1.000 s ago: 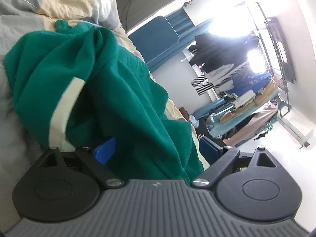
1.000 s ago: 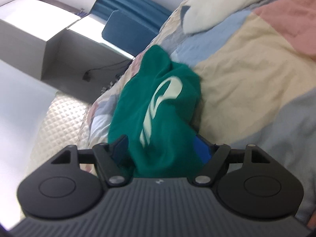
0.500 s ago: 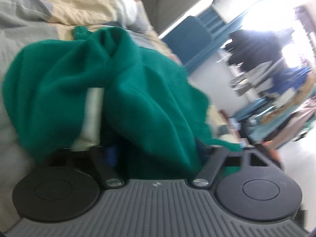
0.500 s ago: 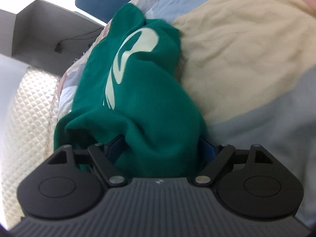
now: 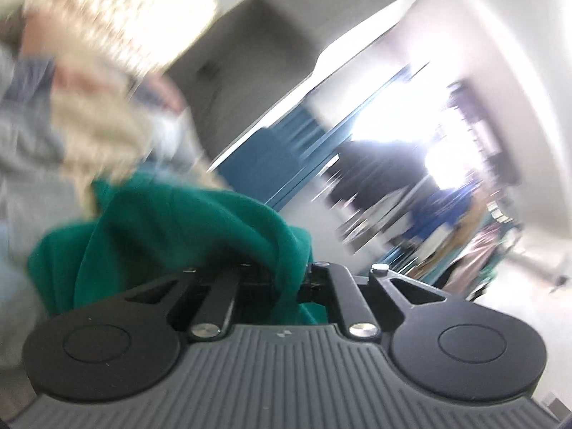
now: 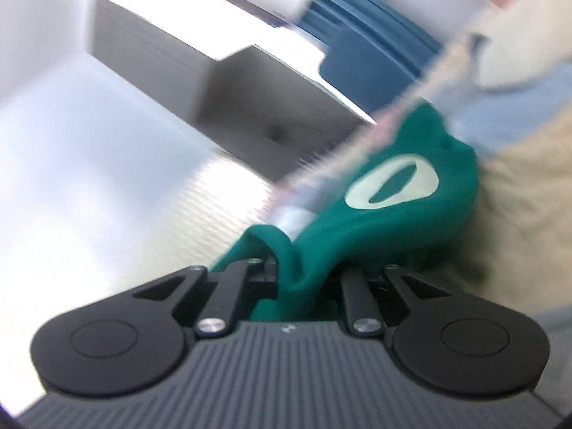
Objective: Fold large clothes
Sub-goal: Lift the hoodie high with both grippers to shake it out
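Note:
A large green garment (image 5: 171, 228) with a pale printed mark (image 6: 393, 186) lies bunched on a patchwork bed quilt (image 6: 518, 186). My left gripper (image 5: 286, 279) is shut on a fold of the green cloth, which runs down between its closed jaws. My right gripper (image 6: 300, 275) is shut on another fold of the same garment, lifted off the quilt. Both views are blurred by motion.
The quilt (image 5: 32, 150) shows in grey, cream and pink patches on the left. A blue headboard or chair (image 5: 271, 157) and a cluttered bright room (image 5: 447, 196) lie beyond. A white cabinet (image 6: 186, 60) and a quilted wall panel (image 6: 178, 207) stand to the left.
Both grippers have closed from open onto folds of the green garment. Both have then swung upward fast, lifting the cloth, and the views have blurred.

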A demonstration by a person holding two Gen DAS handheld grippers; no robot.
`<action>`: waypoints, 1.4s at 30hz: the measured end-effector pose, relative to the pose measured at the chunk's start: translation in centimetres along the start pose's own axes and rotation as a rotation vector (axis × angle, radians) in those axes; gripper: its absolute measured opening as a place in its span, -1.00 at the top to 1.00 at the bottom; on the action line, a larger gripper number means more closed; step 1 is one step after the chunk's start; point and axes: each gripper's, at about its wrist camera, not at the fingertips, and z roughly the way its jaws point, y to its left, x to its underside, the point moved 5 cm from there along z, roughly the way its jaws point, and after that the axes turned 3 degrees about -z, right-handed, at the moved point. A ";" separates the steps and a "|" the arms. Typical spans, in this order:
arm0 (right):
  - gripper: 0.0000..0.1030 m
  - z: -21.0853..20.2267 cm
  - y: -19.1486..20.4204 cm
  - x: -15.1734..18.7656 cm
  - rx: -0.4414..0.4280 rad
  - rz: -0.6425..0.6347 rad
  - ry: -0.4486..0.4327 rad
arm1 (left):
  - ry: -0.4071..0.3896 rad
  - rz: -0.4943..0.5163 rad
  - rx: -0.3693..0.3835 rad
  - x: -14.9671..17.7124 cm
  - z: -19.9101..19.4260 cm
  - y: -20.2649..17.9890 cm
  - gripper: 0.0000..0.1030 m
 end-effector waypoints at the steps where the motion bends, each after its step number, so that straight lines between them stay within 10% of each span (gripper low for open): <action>1: 0.73 -0.4 0.8 -0.3 -0.033 -0.005 -0.008 | -0.024 0.015 0.024 -0.7 -1.3 -1.1 0.83; 15: 0.77 -5.5 17.1 -10.2 -0.347 -0.195 -0.192 | -0.235 0.195 0.187 -12.4 -11.1 -15.5 0.83; 31: 0.86 -10.2 32.5 -25.7 -0.396 -0.476 -0.401 | -0.326 0.434 0.388 -24.2 -16.1 -38.1 0.82; 36: 0.86 -7.6 34.3 -28.9 -0.290 -0.558 -0.410 | -0.295 0.441 0.320 -26.6 -11.1 -39.6 0.81; 42: 0.86 1.8 24.3 -28.5 -0.059 -0.506 -0.287 | -0.126 0.423 0.140 -23.4 3.4 -29.8 0.81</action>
